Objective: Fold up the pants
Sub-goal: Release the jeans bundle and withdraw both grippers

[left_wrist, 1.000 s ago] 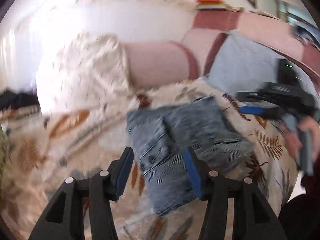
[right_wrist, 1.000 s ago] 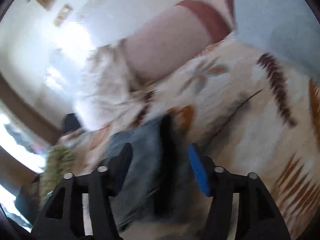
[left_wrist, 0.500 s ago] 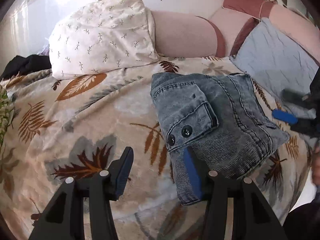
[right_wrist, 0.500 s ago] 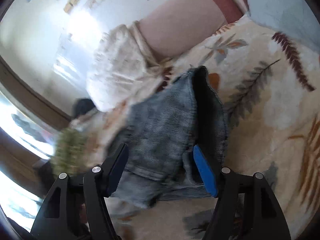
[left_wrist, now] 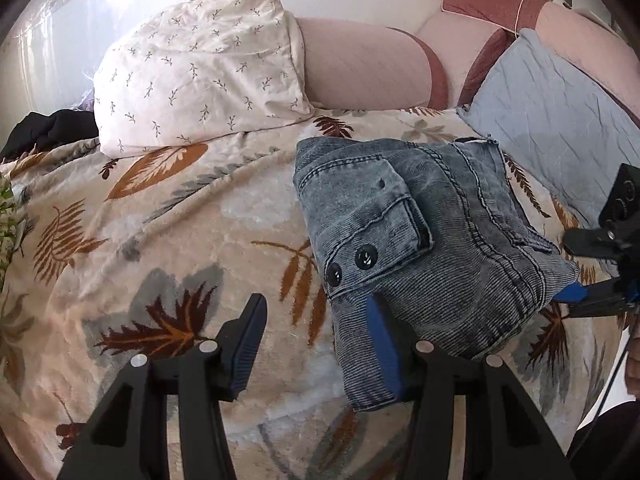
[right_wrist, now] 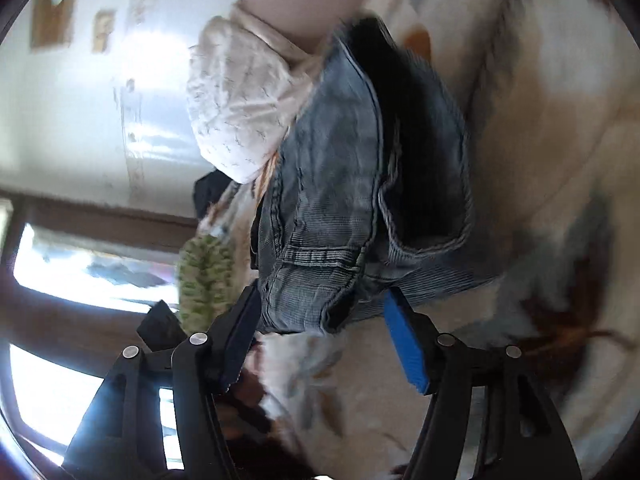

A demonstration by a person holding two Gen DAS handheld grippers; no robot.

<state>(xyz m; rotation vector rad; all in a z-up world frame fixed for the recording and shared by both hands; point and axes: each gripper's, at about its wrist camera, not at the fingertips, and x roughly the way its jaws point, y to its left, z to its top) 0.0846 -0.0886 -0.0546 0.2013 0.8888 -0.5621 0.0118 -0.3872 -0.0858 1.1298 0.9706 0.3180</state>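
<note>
- Since the earlier frames both grippers have sunk toward the bed, and the folded pants (left_wrist: 420, 236) now fill more of each view, sharp in the left wrist view where they were smeared before.
- Around the pants lie a white sprig-print pillow (left_wrist: 200, 68) and a grey-blue quilted cushion (left_wrist: 560, 120) against a pink padded headboard (left_wrist: 360, 68); a dark garment (left_wrist: 48, 130) sits at the far left edge.
- The left gripper (left_wrist: 316, 344) stands with jaws apart: its right finger overlaps the near corner of the pants, and nothing is between the pads but blanket.
- The right gripper (right_wrist: 320, 344) has rolled, so the room looks tilted in its view; its jaws stand apart with the near hem of the pants just ahead of them, not pinched, and they have just been closing a little.
- The pants are ribbed grey-blue denim, folded into a thick block, with a flapped pocket and two dark buttons (left_wrist: 366, 257) on top.
- They rest on a plush cream blanket (left_wrist: 200, 240) printed with rust and grey leaves.
</note>
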